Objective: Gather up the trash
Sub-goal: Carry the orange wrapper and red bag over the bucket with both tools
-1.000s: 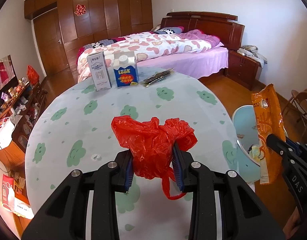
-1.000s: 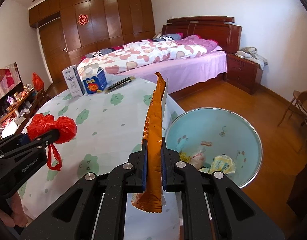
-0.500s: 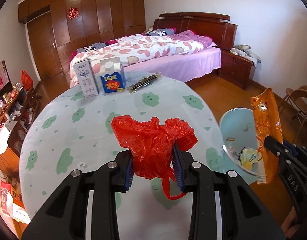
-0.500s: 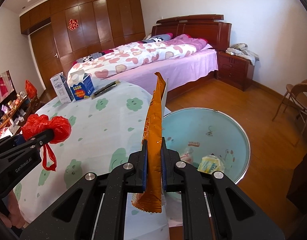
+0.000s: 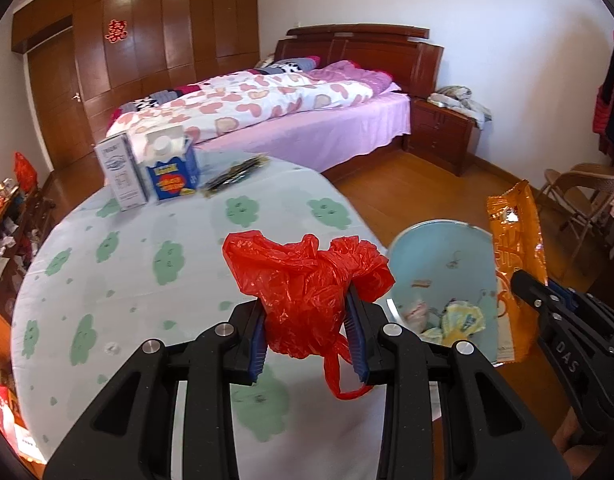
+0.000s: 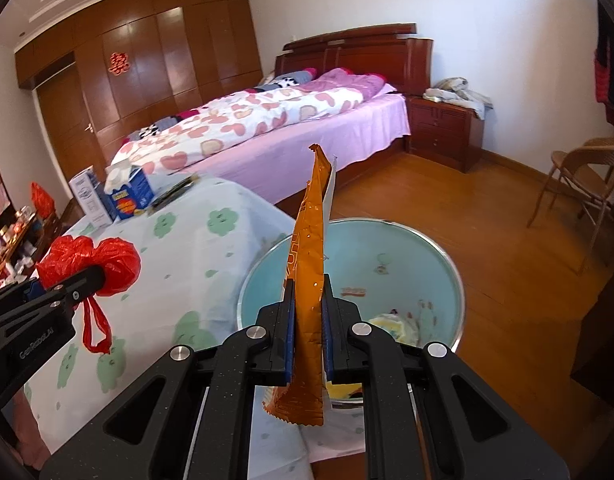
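My left gripper (image 5: 307,336) is shut on a crumpled red plastic bag (image 5: 303,280), held above the table's right edge; the bag also shows in the right wrist view (image 6: 95,260). My right gripper (image 6: 309,332) is shut on a flat orange snack wrapper (image 6: 307,272), held upright over the near rim of a light blue trash bin (image 6: 411,252). The wrapper (image 5: 515,256) and the bin (image 5: 443,256) show at the right of the left wrist view. The bin holds several pieces of trash.
A round table with a green-cloud cloth (image 5: 147,264) carries two cartons (image 5: 147,172) and a dark flat packet (image 5: 235,172) at its far side. A bed (image 5: 287,116), a nightstand (image 5: 443,136) and a folding chair (image 6: 587,184) stand beyond on the wood floor.
Both grippers have moved right, off the table toward the bin. The bin is now larger and closer under the wrapper. Both grips are unchanged.
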Motion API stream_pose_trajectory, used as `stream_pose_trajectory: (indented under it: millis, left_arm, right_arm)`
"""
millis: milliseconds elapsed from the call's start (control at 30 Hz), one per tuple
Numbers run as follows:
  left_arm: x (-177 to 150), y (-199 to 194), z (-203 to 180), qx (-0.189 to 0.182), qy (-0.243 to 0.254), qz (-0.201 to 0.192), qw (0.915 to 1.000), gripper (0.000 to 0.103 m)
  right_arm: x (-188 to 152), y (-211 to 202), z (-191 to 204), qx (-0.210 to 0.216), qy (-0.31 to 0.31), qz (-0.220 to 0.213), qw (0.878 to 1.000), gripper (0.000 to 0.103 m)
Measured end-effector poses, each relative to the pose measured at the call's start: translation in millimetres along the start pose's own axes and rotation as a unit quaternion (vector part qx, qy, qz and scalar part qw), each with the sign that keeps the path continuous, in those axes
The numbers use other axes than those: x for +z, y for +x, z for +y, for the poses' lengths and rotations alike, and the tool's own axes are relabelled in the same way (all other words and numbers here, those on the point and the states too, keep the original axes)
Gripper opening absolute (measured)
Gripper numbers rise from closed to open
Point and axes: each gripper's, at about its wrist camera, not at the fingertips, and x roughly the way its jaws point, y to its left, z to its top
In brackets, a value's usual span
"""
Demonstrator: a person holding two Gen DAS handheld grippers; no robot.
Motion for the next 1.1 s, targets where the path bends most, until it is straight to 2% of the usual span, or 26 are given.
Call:
stream_pose_trajectory:
  millis: [567,1100]
  left_arm:
    - [11.1,19.0,-52.2,-0.026,0.043,0.0,0.9987,0.033]
    - [11.5,49.8,-80.6,-0.049,0.05,0.023,0.9973,0.033]
  right_arm:
    - [4.3,8.9,-48.4,-0.04,0.029,-0.001,0.999,0.012]
    - [-5.9,23.2,-76.7,-0.06,0.039,0.017,0.997,0.012]
